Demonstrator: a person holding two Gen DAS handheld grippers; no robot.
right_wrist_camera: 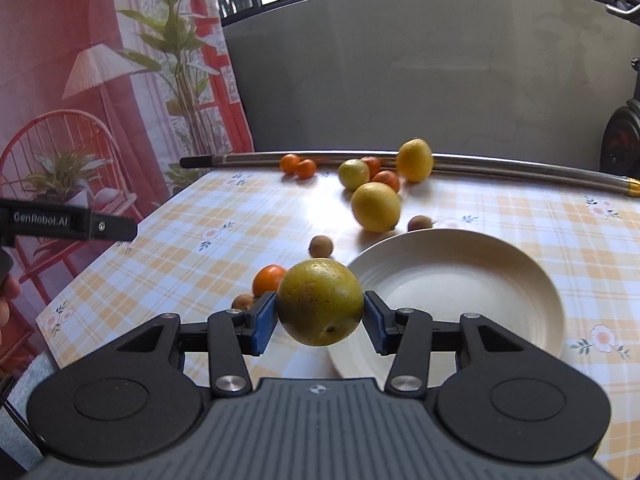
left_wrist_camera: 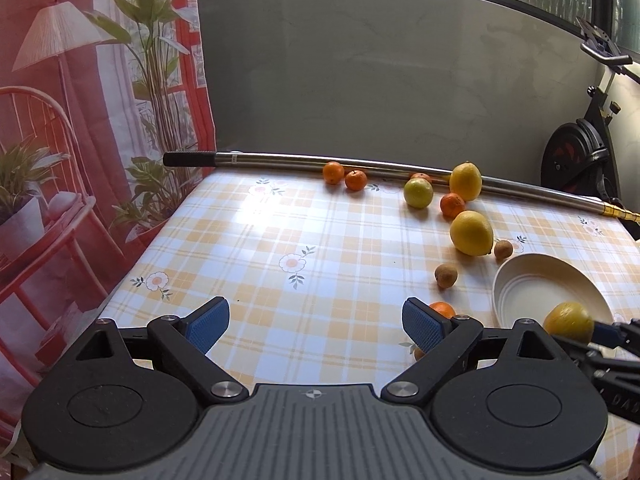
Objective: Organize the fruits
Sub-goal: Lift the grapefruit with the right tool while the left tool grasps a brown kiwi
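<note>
The right gripper (right_wrist_camera: pixel 320 322) holds a yellow-green orange (right_wrist_camera: pixel 320 303) clamped between its two blue pads (right_wrist_camera: pixel 266 326), lifted above the checked tablecloth (right_wrist_camera: pixel 168 256). Just behind it and to the right lies the white plate (right_wrist_camera: pixel 532 280), with nothing in it. A small orange mandarin (right_wrist_camera: pixel 267 277) sits just beyond the left pad. The left gripper (left_wrist_camera: pixel 316 328) stands wide apart with nothing between its fingers; a large lemon (left_wrist_camera: pixel 471 233) and other fruits lie farther ahead to its right.
</note>
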